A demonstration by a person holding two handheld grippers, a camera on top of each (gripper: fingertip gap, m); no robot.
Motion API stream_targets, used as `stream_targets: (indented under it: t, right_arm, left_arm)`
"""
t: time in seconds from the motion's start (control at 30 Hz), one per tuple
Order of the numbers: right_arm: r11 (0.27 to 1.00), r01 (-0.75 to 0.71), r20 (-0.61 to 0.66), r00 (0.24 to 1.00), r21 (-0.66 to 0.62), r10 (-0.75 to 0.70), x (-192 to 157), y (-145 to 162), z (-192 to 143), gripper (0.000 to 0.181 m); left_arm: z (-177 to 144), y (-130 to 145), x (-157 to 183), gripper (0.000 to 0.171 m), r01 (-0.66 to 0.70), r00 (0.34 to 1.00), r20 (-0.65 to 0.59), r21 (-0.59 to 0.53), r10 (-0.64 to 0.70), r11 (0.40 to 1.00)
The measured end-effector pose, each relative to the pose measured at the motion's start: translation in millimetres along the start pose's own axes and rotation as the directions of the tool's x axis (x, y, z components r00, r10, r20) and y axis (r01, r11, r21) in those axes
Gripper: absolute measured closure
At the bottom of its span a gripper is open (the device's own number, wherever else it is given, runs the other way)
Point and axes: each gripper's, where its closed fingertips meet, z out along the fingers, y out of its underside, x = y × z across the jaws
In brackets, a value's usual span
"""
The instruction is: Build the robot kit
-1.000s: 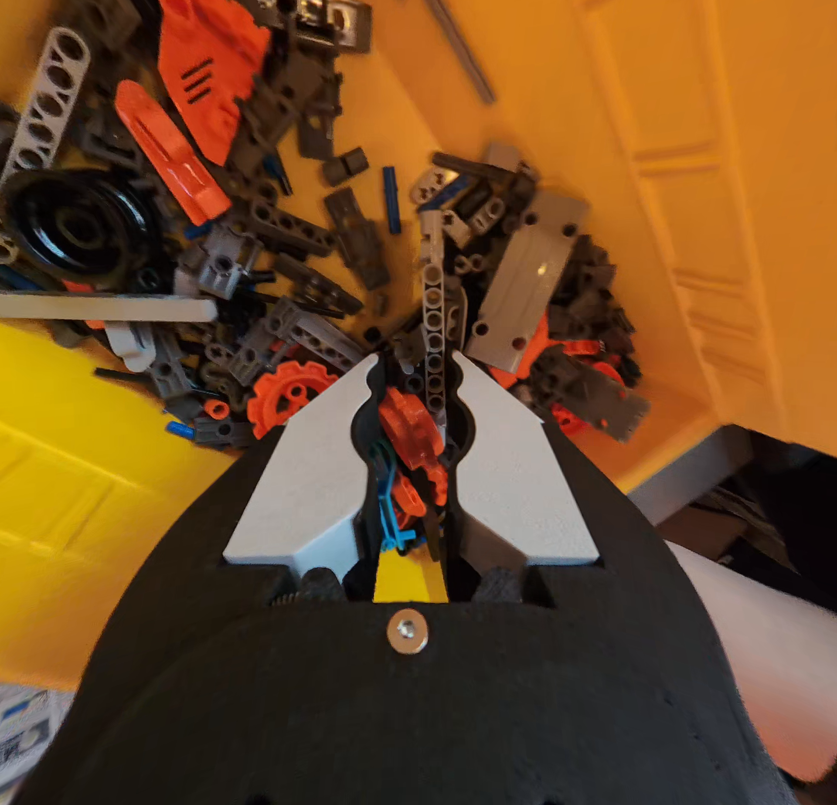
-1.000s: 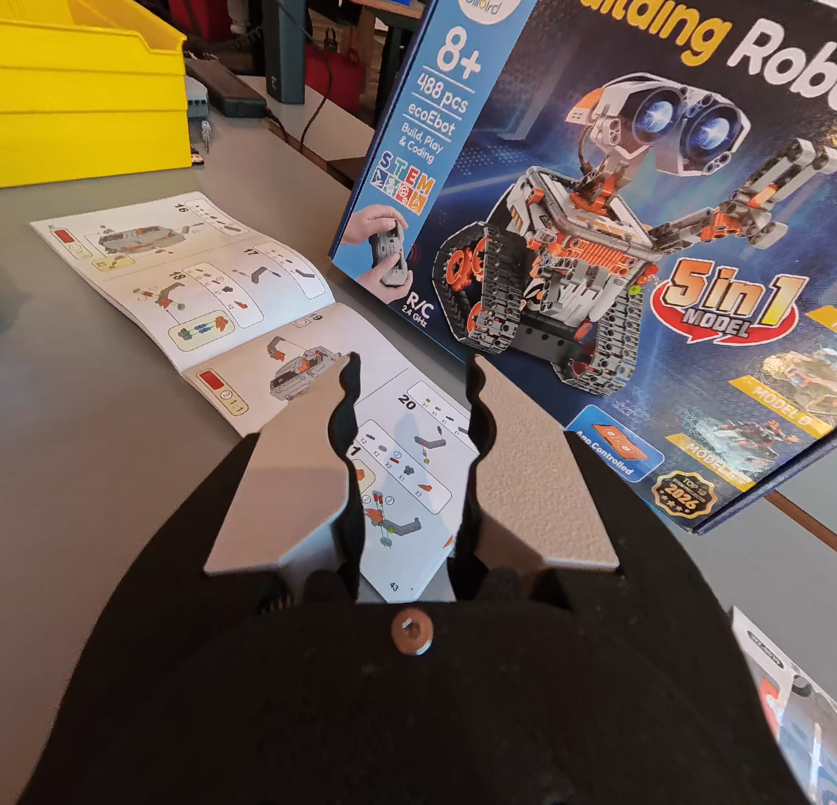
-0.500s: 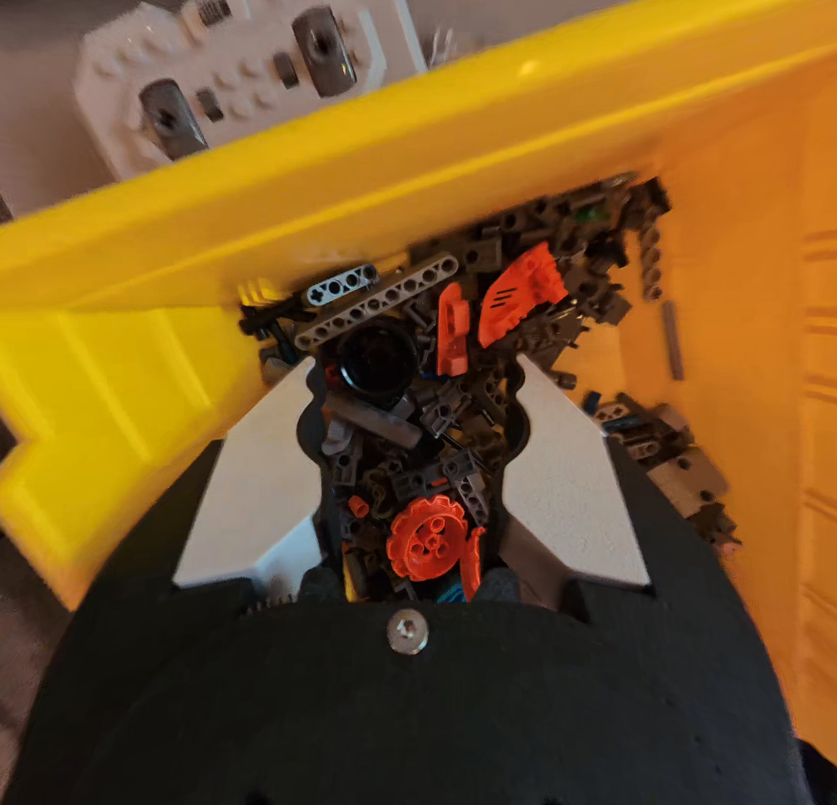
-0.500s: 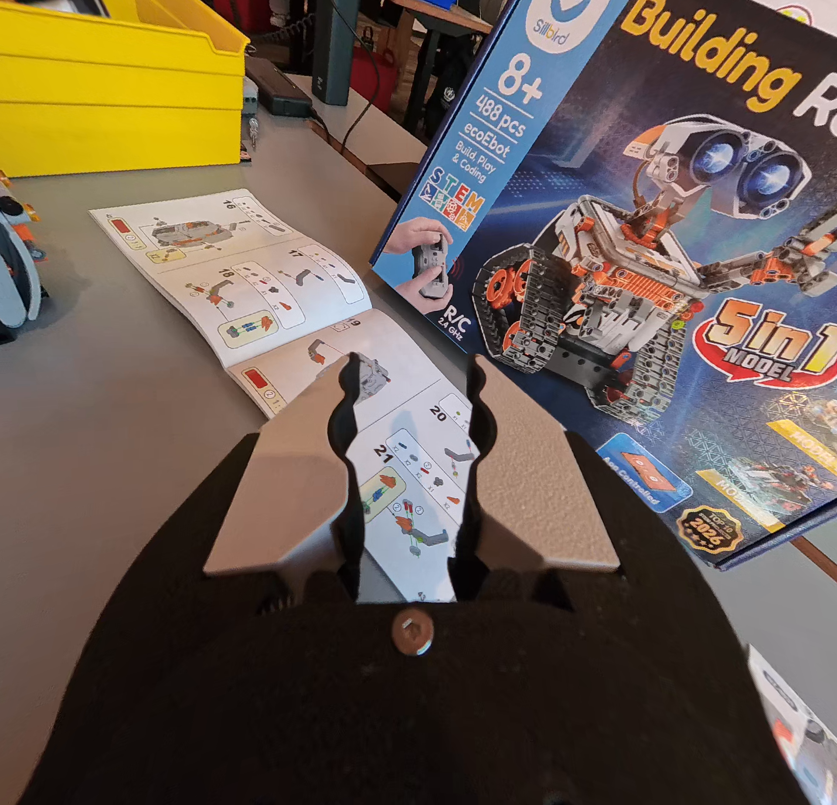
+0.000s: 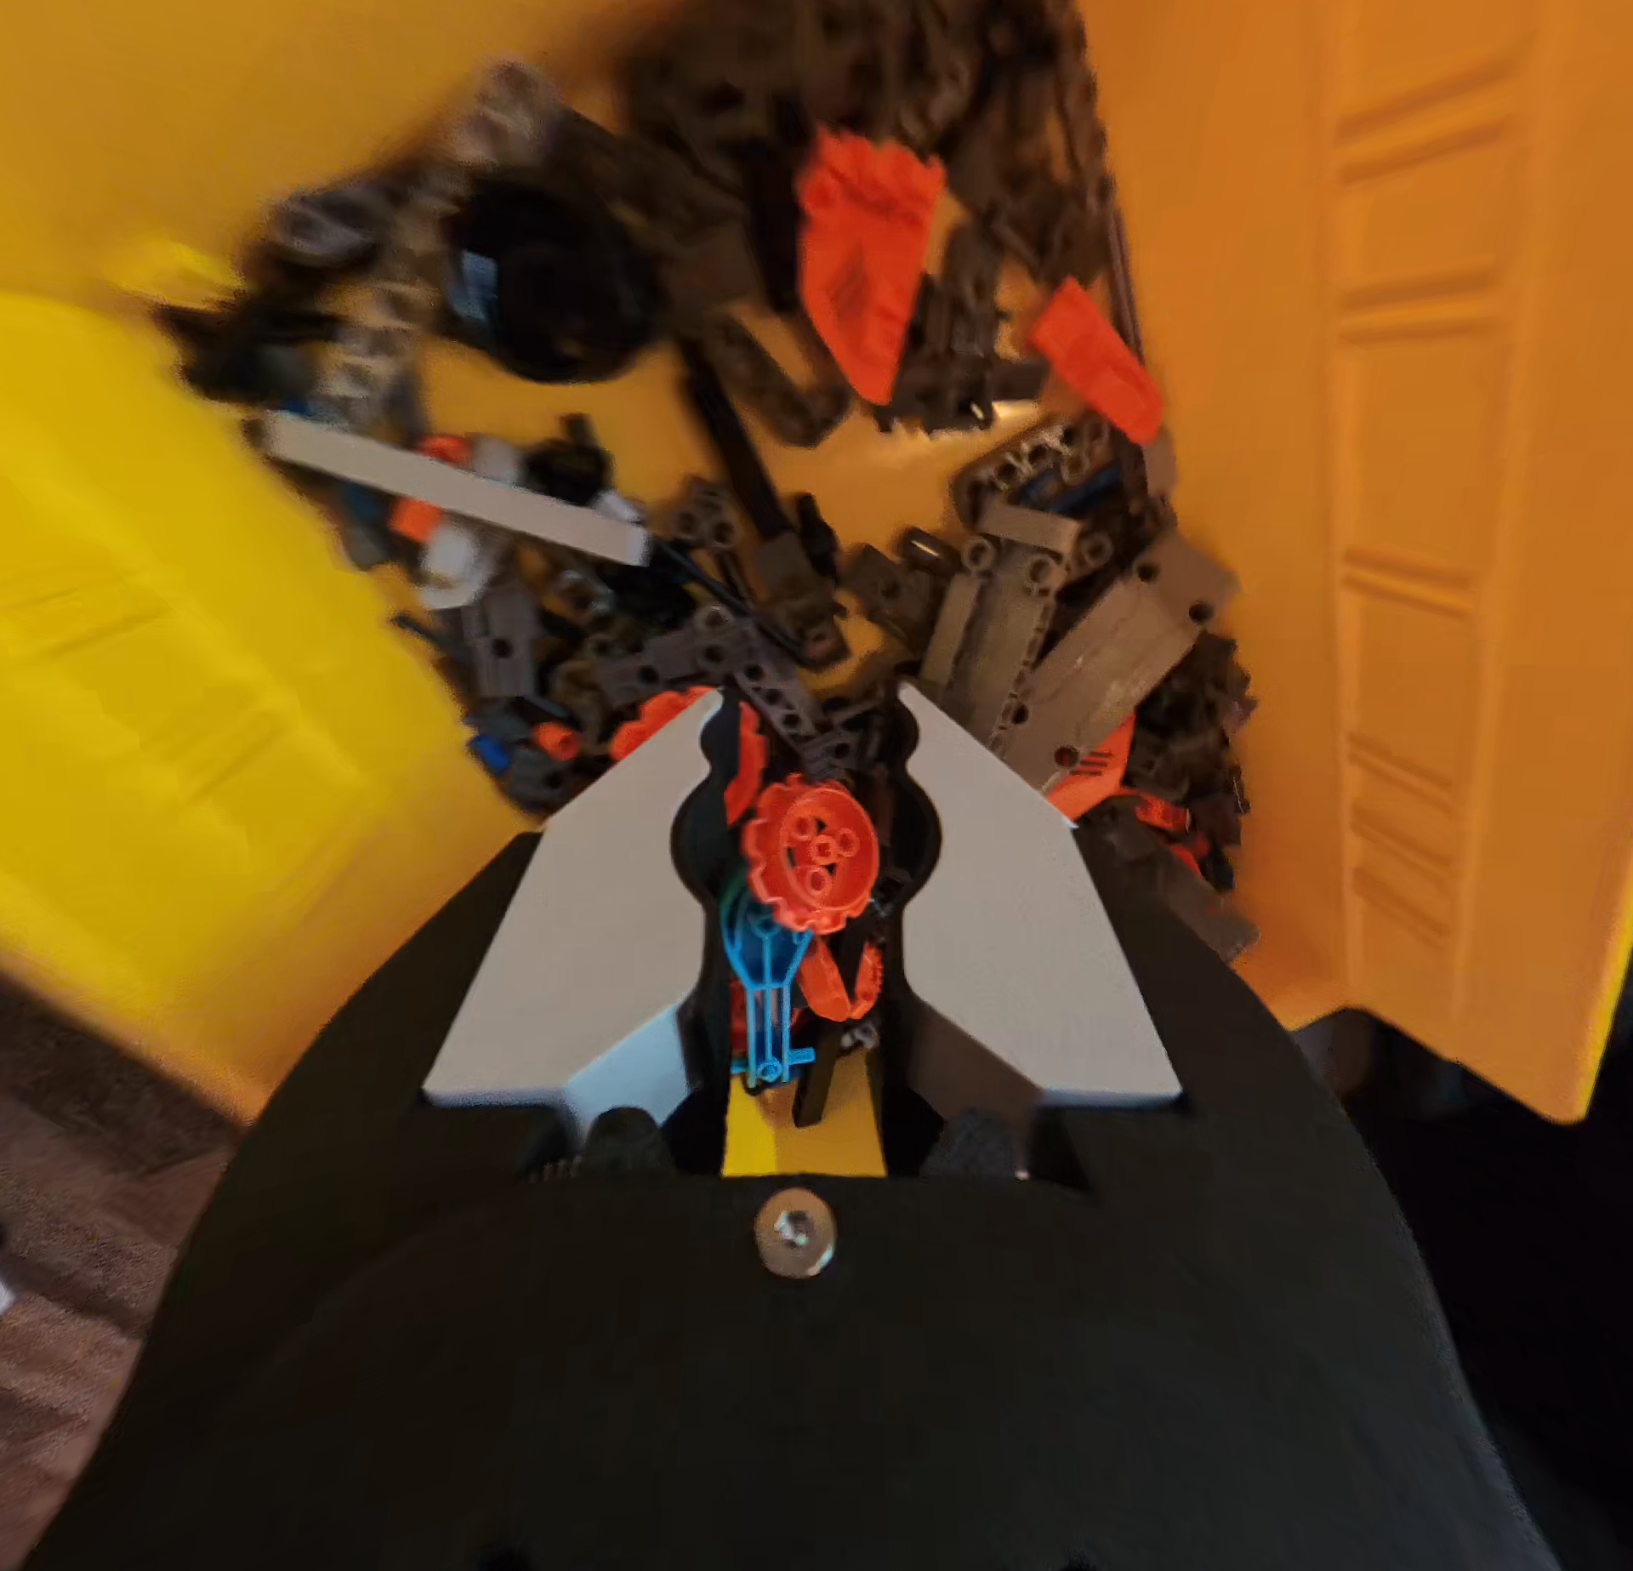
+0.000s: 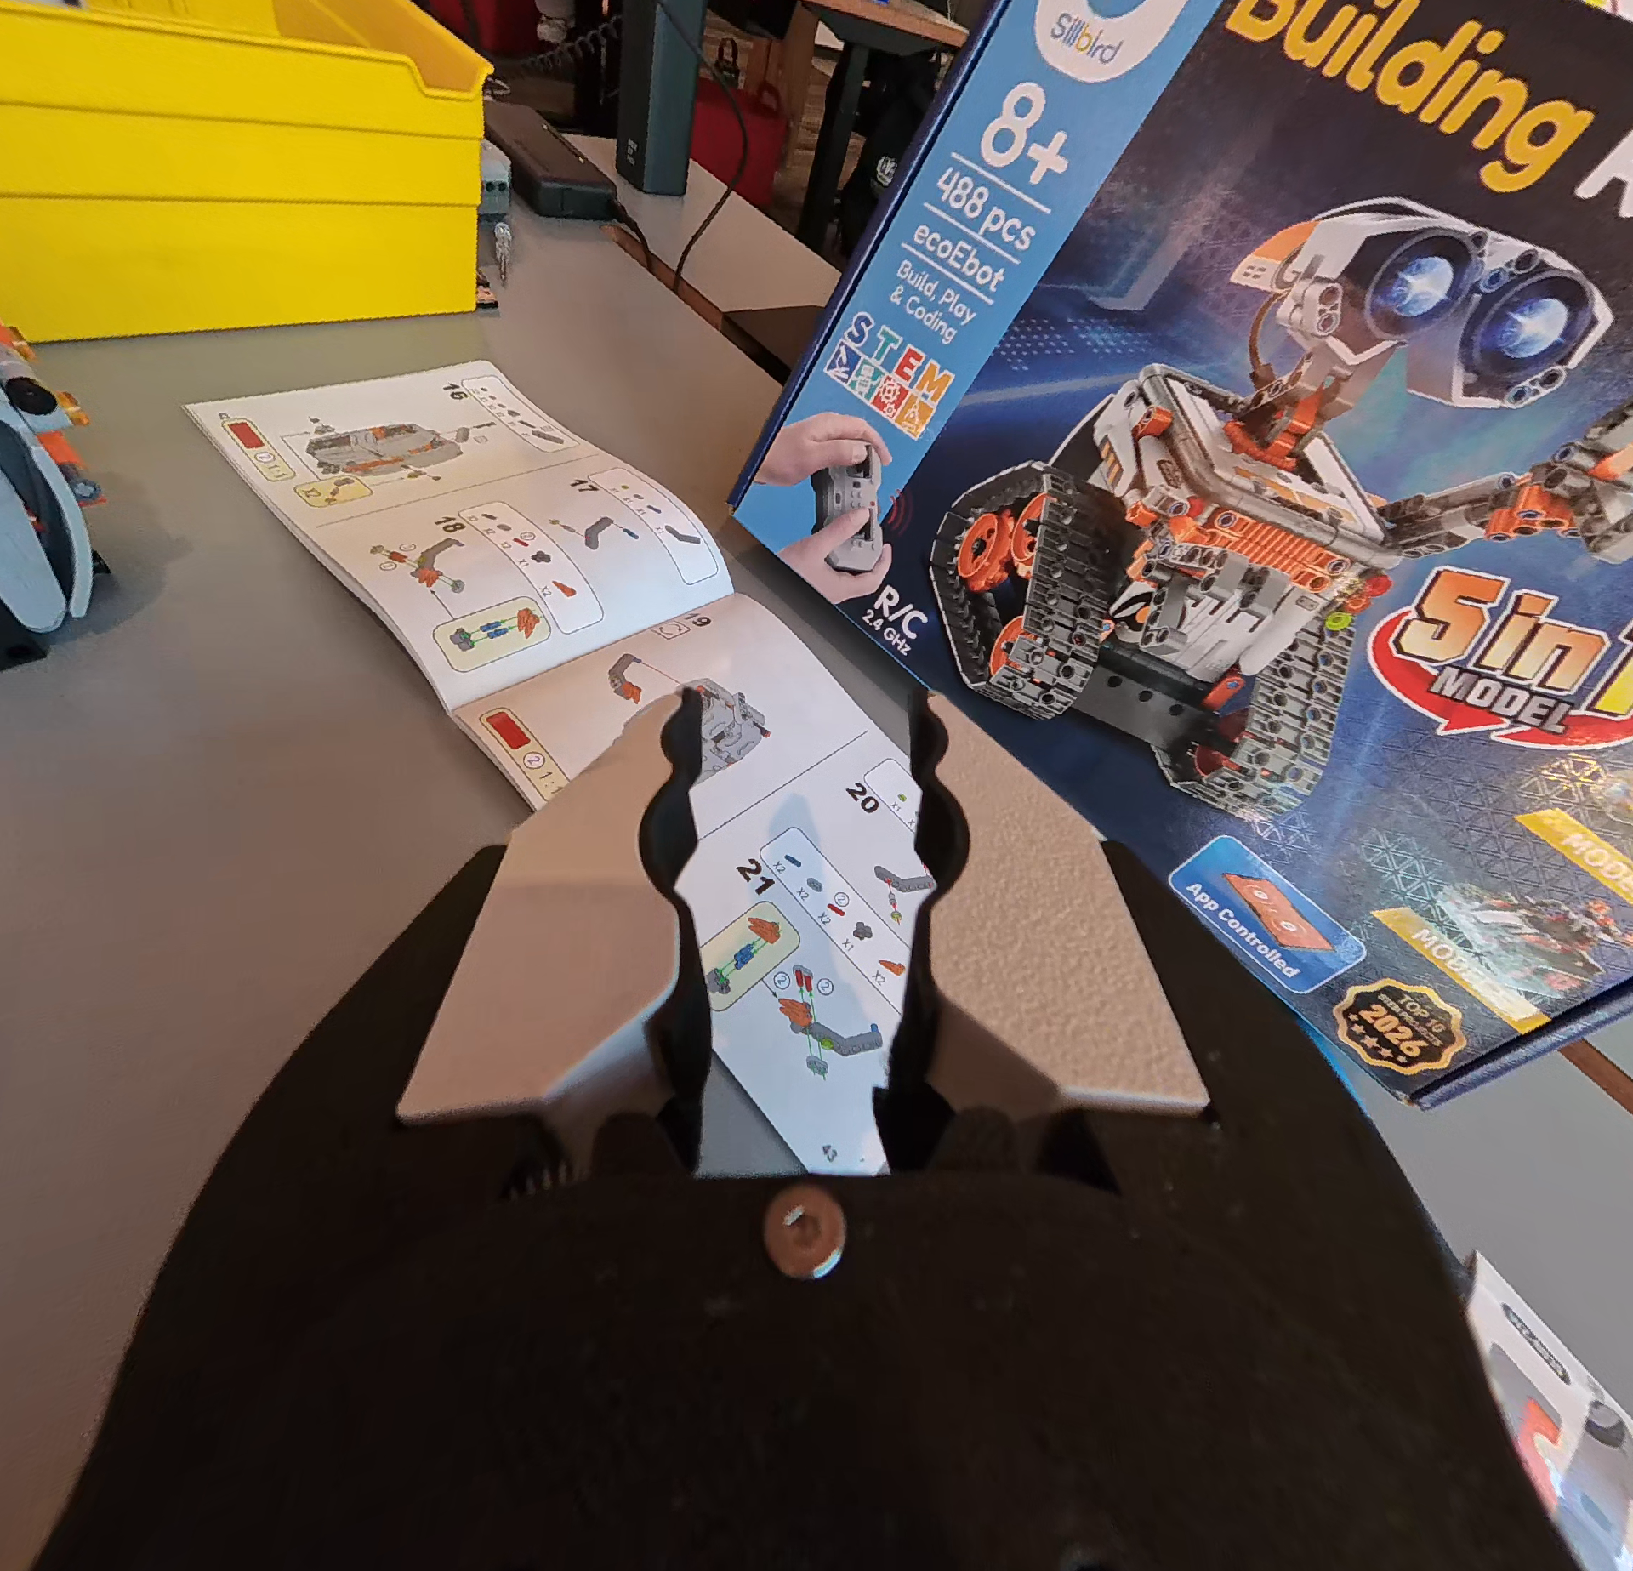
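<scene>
We're looking at a workshop/lab-type space w/ a grey worktable [image 6: 265,822]: yellow parts bins [image 6: 239,168] are stacking up far left, one bin [image 5: 1458,468] is holding loose building-kit pieces [image 5: 1016,609], an instruction booklet [image 6: 495,512] is lying open, a kit box [image 6: 1237,468] is standing right, cables & benches are showing behind.

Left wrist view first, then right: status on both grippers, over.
Left gripper open inside yellow bin, orange gear between its fingers, not clamped. Right gripper open, empty, above instruction booklet. Toy box stands beside.
</scene>
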Motion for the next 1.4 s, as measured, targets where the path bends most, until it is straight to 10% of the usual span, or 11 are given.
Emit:
stream_targets:
  t: [0.17, 0.33, 0.6, 0.83, 1.1, 1.4]
  right_arm:
    - [1.0, 0.026, 0.011, 1.0, -0.013, -0.025, -6, 1, 2, 0.134]
    - [0.998, 0.052, 0.017, 0.999, -0.024, -0.052, -9, 2, 3, 0.134]
    - [0.998, 0.06, 0.036, 0.998, -0.019, -0.059, -15, -1, 3, 0.134]
    - [0.998, 0.06, 0.049, 0.997, 0.01, -0.061, -20, -9, 1, 0.134]
    - [0.997, 0.072, 0.046, 0.996, 0.02, -0.073, -20, -14, 1, 0.133]
    - [0.987, 0.162, 0.085, 0.983, -0.006, -0.161, -39, -25, 0, 0.128]
  left_arm:
    - [-24, -20, -25, 0.117, 0.218, 0.973, 0.037, 0.185, -0.229, 0.958]
    - [4, -8, -38, 0.104, 0.343, 0.929, 0.126, 0.058, -0.347, 0.938]
    - [28, -4, -32, 0.111, 0.272, 0.935, 0.254, -0.06, -0.248, 0.961]
    - [26, -36, 38, 0.144, 0.157, 0.983, -0.099, 0.014, -0.155, 0.987]
    - [0, 6, 1, 0.111, 0.222, 0.962, 0.173, -0.05, -0.21, 0.974]
    - [-9, 18, 25, 0.099, 0.204, 0.979, 0.002, -0.042, -0.204, 0.978]
